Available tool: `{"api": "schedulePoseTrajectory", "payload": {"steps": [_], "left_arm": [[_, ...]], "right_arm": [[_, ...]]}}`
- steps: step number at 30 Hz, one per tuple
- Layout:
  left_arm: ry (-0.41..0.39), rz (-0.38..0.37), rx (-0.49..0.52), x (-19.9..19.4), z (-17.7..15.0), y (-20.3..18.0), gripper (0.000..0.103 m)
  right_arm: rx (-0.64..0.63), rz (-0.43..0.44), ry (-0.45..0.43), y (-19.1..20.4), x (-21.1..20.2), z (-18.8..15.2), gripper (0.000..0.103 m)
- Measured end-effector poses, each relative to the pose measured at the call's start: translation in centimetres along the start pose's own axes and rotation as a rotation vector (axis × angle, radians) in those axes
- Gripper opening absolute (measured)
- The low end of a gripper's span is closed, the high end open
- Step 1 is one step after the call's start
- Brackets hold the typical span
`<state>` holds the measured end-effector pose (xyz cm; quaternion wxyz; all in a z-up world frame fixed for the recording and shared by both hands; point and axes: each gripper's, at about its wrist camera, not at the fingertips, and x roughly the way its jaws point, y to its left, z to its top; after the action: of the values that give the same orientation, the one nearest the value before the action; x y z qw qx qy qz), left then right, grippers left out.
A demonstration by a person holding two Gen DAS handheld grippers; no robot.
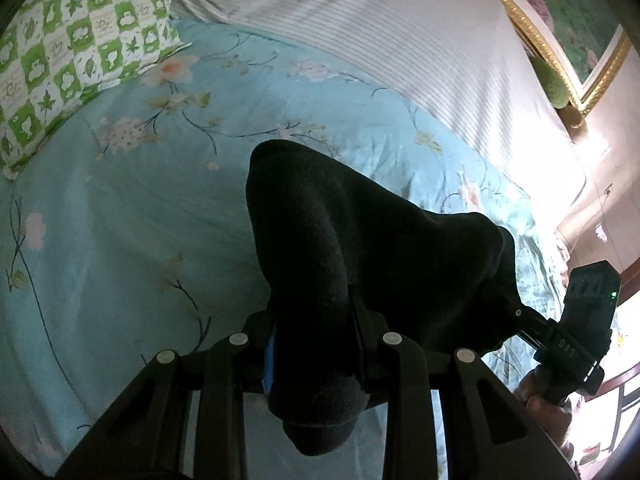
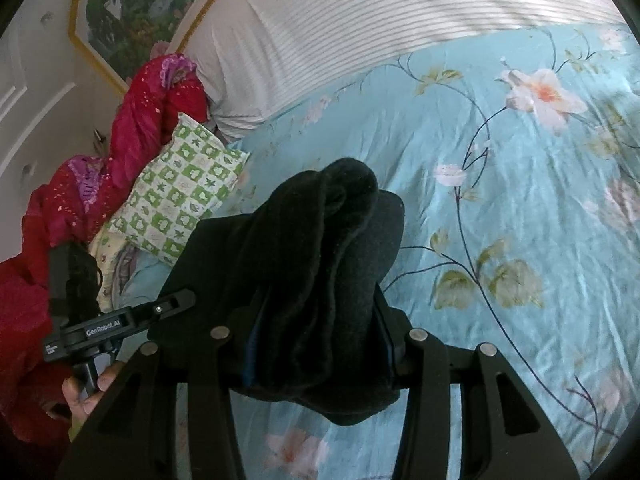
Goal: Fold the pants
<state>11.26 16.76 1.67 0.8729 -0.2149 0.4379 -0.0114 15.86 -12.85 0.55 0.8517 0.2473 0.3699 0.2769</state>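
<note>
Left wrist view: the left claw (image 1: 316, 344) pinches a thick bunch of the black pants (image 1: 360, 248) at lower centre; the cloth covers both fingertips and hangs over the bars below, so the pads are hidden. The pants stretch to the right, where the right claw (image 1: 508, 304) bites their far end; its tips are buried in cloth. A hand (image 1: 544, 404) shows partly, cut by the frame edge. Behind lie the blue flowered bed cover (image 1: 140, 220) and a green checked pillow (image 1: 80, 48) at upper left.

Right wrist view: the right claw (image 2: 320, 332) is pinching a fat fold of the pants (image 2: 320, 248), fingertips hidden. The left claw (image 2: 176, 300) at lower left meets the cloth's edge. A red blanket (image 2: 120, 152) lies left, partly cut off.
</note>
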Motion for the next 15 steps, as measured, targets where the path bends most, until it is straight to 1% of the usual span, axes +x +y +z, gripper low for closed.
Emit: {"api": "schedulePoseTrajectory", "payload": {"steps": [10, 15], "left_arm": [[0.026, 0.007, -0.02, 1.5, -0.5, 1.4, 0.03], [0.041, -0.003, -0.029, 2.0, -0.8, 2.2, 0.036]], "right_arm": [[0.007, -0.021, 0.039, -0.7, 1.5, -0.1, 0.048], [0.017, -0.03, 0.054, -1.3, 2.0, -0.1, 0.052]]}}
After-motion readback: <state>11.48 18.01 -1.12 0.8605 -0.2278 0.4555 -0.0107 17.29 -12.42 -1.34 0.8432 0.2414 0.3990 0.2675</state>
